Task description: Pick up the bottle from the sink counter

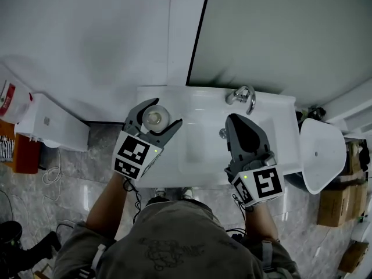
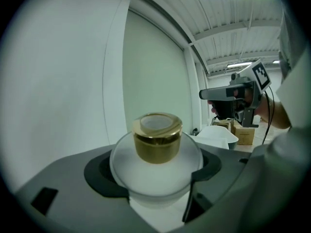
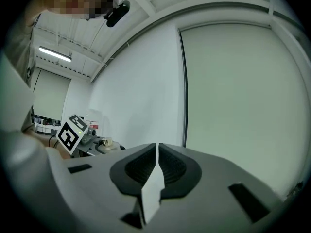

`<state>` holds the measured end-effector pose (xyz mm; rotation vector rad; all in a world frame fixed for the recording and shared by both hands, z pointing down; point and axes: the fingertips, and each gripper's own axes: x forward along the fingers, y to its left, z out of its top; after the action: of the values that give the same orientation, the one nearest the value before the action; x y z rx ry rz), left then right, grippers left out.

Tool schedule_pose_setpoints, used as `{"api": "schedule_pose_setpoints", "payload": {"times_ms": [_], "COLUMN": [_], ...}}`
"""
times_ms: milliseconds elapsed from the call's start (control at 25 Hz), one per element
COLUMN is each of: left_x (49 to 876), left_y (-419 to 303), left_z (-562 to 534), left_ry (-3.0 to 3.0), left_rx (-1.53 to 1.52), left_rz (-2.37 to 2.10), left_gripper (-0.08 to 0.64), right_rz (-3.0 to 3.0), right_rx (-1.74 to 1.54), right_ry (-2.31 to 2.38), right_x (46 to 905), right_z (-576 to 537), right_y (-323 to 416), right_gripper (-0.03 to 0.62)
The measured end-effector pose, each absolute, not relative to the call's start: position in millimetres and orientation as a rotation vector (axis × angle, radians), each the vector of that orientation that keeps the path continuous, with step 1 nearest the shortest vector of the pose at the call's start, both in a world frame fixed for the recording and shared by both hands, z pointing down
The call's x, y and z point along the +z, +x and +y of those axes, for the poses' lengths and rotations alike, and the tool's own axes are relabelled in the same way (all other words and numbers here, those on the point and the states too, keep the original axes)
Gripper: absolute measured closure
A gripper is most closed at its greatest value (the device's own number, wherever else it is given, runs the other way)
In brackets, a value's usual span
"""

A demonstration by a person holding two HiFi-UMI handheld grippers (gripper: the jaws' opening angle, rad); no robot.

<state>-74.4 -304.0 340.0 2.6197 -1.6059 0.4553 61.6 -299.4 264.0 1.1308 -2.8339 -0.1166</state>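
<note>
**A:** that bottle (image 2: 155, 174) looks frosted, matt white. Glass or plastic, can't tell. The cap (image 2: 157, 140) is shiny gold, metal-looking.

**B:** yep. The left gripper (image 1: 165, 113) and right gripper (image 1: 238, 121) are matt grey plastic, with ribbed black pads (image 3: 173, 169). The sink (image 1: 174, 176) is glossy white, the tap (image 1: 241, 96) is polished chrome, and the floor (image 1: 87, 167) is shiny, marble-ish.

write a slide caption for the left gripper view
Left hand-held gripper clasps a frosted bottle with a gold cap, before a pale wall.

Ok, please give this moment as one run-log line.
left gripper: shut on bottle | right gripper: shut, empty | bottle: at sink counter, left end | lifted: cannot tell
</note>
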Motion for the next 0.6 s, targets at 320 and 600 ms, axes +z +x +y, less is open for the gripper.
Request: {"api": "schedule_pose_setpoints", "payload": {"times_ms": [320,600], "left_x": [295,295], "left_y": [-69,-65], "left_z": [-270,-245], "left_ry": [2.667,2.661], "left_rx": [0.386,0.385], "left_rz": [-1.652,-1.665], "left_gripper": [0.215,0.215], "right_rz": [-2.862,-2.869], "right_rx": [-0.221,-0.183], "right_ry": [1.111,1.140], "right_x": [236,245], "right_z": [-265,-252], "right_y": [82,98], "right_gripper": [0.557,0.557]}}
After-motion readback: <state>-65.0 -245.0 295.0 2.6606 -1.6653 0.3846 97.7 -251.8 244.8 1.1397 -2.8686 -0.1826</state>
